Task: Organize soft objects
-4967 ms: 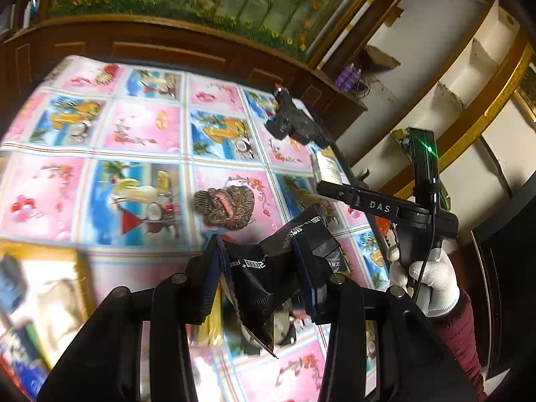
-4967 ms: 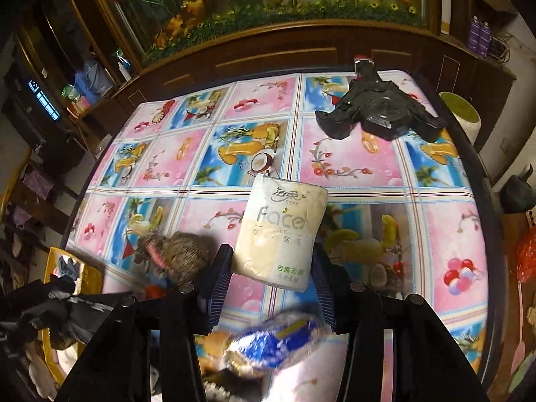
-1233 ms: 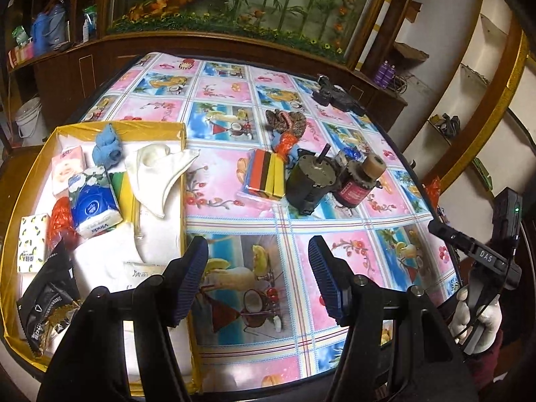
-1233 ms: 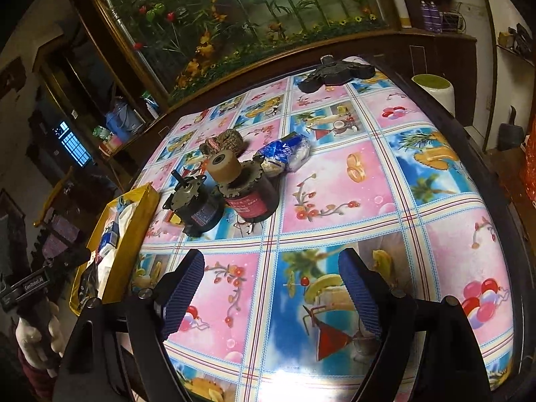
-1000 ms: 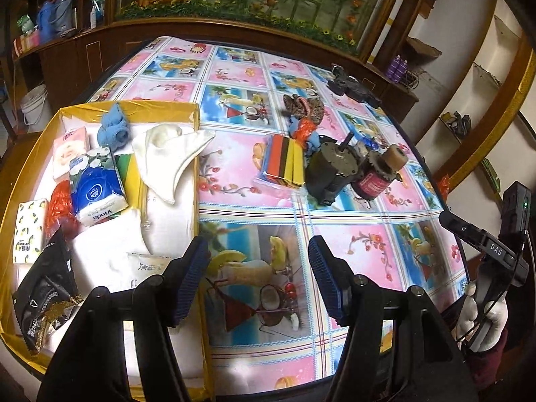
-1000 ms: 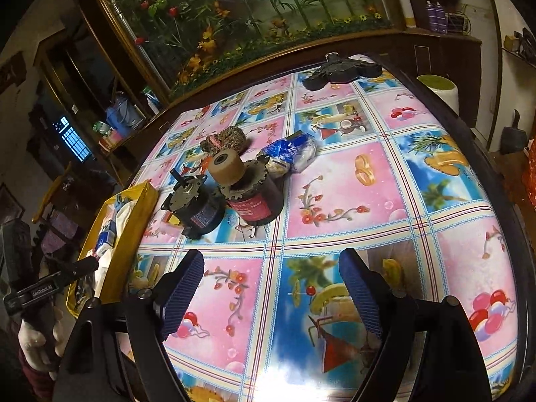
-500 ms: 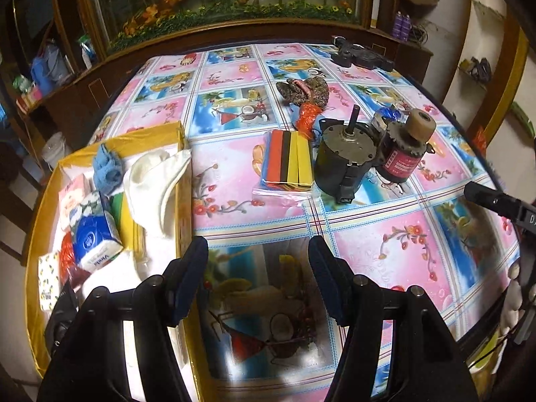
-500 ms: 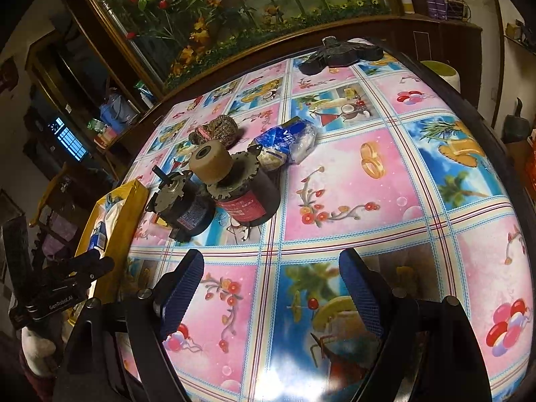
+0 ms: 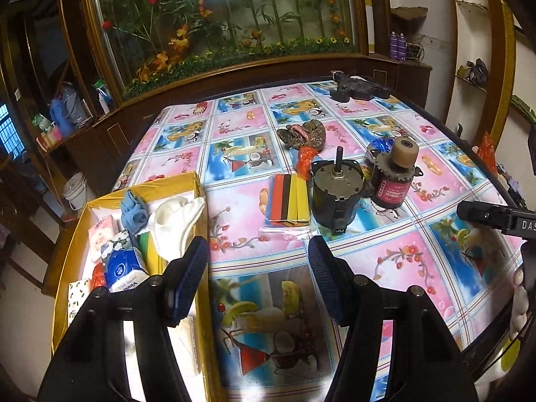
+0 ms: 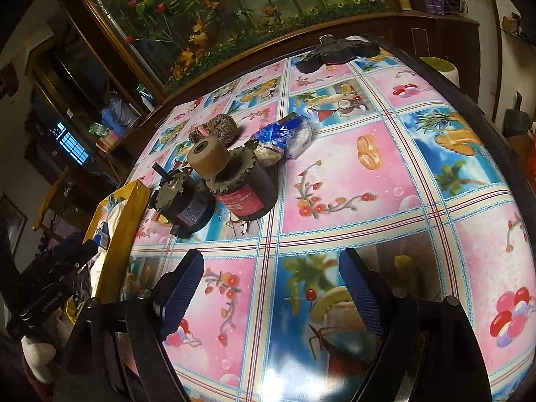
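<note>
A yellow box (image 9: 197, 181) at the table's left edge holds tissue packs, a blue cloth (image 9: 133, 211) and a white cloth (image 9: 176, 221). On the table lie a striped sponge pack (image 9: 288, 201), a brown patterned pouch (image 9: 305, 134), a red-orange soft item (image 9: 305, 163) and a blue tissue pack (image 10: 287, 137). My left gripper (image 9: 258, 273) is open and empty, above the table by the box's right wall. My right gripper (image 10: 272, 288) is open and empty over the table's near part.
Two heavy motors stand mid-table: a grey one (image 9: 335, 194) and one with a red label (image 9: 393, 181). A black gadget (image 9: 358, 87) lies at the far edge. A wooden cabinet with a plant display (image 9: 234, 16) backs the table. The floral tablecloth (image 10: 368, 184) covers the table.
Five seconds ago each gripper held a soft item; both are now open and empty. Over the last second the left view swung right from the box toward the table centre.
</note>
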Available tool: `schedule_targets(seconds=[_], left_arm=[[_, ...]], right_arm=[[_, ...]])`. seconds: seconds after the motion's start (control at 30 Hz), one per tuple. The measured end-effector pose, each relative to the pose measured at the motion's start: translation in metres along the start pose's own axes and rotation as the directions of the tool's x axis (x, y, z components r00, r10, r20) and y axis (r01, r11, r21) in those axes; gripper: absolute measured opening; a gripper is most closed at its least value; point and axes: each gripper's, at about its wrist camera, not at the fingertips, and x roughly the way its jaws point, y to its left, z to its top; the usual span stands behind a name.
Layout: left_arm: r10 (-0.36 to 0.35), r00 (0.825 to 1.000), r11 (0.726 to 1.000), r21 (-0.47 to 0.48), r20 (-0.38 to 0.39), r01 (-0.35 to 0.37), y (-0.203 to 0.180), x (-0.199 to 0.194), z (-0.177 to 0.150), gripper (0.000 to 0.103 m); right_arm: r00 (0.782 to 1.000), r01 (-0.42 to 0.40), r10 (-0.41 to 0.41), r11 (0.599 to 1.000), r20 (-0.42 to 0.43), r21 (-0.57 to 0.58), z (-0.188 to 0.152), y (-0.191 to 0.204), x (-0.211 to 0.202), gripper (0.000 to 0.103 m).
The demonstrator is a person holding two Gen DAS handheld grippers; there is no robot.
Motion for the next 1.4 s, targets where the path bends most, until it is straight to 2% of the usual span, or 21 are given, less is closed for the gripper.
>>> schedule_targets(seconds=[0.53,0.67,0.83,0.93,1.03,1.13,1.23,1.4], left_arm=[[0.011,1.000,1.000,0.026,-0.015,-0.011,-0.012,-0.004,-0.005,0.061],[-0.019,0.998,1.000,0.004,-0.061,0.019,-0.003,0.010,-0.008,0.061],[-0.082,0.989,0.995,-0.075,-0.126,0.073,0.015,0.031,-0.009,0.061],[-0.147,0.976,0.985,-0.108,-0.161,0.131,0.020,0.045,-0.005,0.061],[-0.238,0.950,0.964,-0.167,-0.202,0.206,0.025,0.063,0.005,0.061],[-0.264,0.940,0.954,-0.205,-0.216,0.221,0.030,0.075,0.012,0.061],[-0.320,0.927,0.929,-0.255,-0.195,0.267,0.040,0.080,0.020,0.061],[-0.406,0.901,0.881,-0.327,-0.151,0.342,0.063,0.089,0.051,0.061]], right_arm=[[1.000,0.016,-0.016,1.000,0.008,-0.002,-0.006,-0.006,-0.020,0.084],[1.000,0.027,-0.027,0.999,-0.007,-0.036,0.004,0.001,-0.015,0.084],[0.999,0.040,-0.042,0.994,-0.015,-0.101,0.032,0.018,-0.009,0.084],[0.999,0.042,-0.045,0.987,-0.015,-0.152,0.060,0.032,-0.003,0.085],[0.999,0.035,-0.040,0.982,-0.022,-0.183,0.091,0.044,0.012,0.088],[0.996,0.077,-0.084,0.977,-0.025,-0.200,0.119,0.049,0.035,0.089],[0.988,0.120,-0.133,0.980,-0.075,-0.158,0.138,0.037,0.065,0.089],[0.982,0.103,-0.106,0.994,-0.154,-0.028,0.156,0.015,0.116,0.087]])
